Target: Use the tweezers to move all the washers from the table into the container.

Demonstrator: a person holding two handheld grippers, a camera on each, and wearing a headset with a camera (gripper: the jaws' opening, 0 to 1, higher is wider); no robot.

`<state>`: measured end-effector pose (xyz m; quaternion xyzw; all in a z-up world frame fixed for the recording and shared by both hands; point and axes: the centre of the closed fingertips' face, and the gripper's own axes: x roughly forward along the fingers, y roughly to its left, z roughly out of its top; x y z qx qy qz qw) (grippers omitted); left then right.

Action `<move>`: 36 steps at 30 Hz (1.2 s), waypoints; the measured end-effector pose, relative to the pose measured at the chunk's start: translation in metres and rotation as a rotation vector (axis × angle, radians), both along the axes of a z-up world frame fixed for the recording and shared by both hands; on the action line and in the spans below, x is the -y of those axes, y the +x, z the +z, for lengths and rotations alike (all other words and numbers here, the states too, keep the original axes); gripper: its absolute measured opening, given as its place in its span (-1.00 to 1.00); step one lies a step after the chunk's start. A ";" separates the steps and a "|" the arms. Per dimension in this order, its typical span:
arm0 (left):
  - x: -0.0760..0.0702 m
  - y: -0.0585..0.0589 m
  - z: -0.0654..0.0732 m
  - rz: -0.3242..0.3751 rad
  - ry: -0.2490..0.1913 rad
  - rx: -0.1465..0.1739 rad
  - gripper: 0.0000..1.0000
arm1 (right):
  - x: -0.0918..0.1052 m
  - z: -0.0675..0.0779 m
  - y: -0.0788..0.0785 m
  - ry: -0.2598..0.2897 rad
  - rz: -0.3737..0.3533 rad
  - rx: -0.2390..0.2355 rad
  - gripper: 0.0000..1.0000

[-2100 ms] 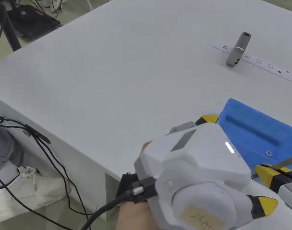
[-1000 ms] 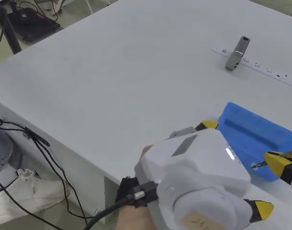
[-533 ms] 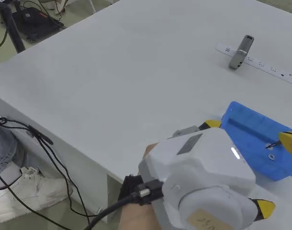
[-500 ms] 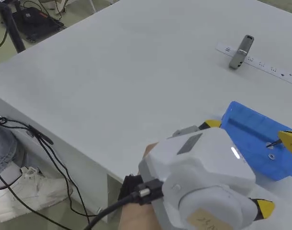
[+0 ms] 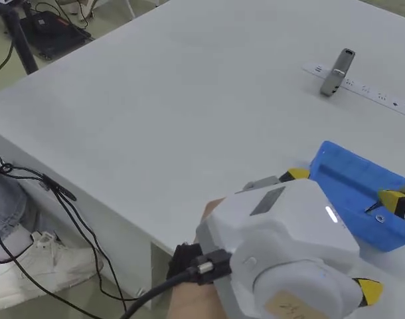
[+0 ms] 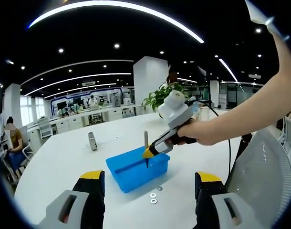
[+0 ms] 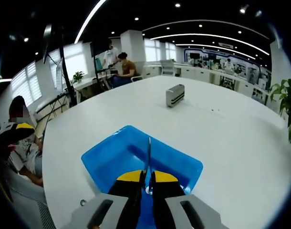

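Note:
A blue container [image 5: 348,179] stands near the table's front edge; seen from the left gripper it is container [image 6: 131,169]. My right gripper [image 5: 396,198] is shut on thin metal tweezers [image 7: 149,150], whose tip points down into the container [image 7: 112,157]. One washer [image 5: 380,216] lies inside it, by the tweezer tip. Two washers [image 6: 153,198] lie on the table in front of the container. My left gripper [image 5: 332,232] is open, close in front of the container, with nothing between its jaws. Its own view shows the right gripper [image 6: 148,152] held over the container.
A silver device [image 5: 336,72] stands on a white power strip [image 5: 372,92] at the far right. Another washer [image 7: 82,202] lies on the table beside the container. The table's front edge [image 5: 89,199] drops to cables [image 5: 50,193] and a shoe [image 5: 30,262].
The right gripper with the tweezers has moved from the container's near side to above its inside, then dipped slightly. The left gripper has stayed in place.

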<state>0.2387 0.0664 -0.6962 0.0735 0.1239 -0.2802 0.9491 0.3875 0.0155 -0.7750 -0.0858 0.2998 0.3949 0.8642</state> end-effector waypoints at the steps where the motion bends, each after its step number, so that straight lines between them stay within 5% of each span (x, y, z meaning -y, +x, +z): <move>1: 0.000 0.000 0.000 0.000 0.000 0.000 0.57 | 0.001 -0.001 0.000 -0.003 -0.001 -0.001 -0.94; 12: 0.000 0.000 0.000 0.002 -0.002 0.002 0.57 | -0.002 0.001 0.001 -0.004 -0.001 0.015 -0.92; 19: 0.000 0.000 0.000 0.000 -0.006 0.001 0.57 | -0.001 0.019 0.000 0.028 -0.015 0.049 -0.92; 27: 0.001 0.000 -0.001 -0.005 -0.004 -0.003 0.56 | -0.008 0.048 -0.022 0.087 0.014 0.092 -0.93; 36: 0.002 -0.001 -0.002 -0.012 -0.002 -0.008 0.55 | -0.019 0.061 -0.056 0.124 0.060 0.094 -0.93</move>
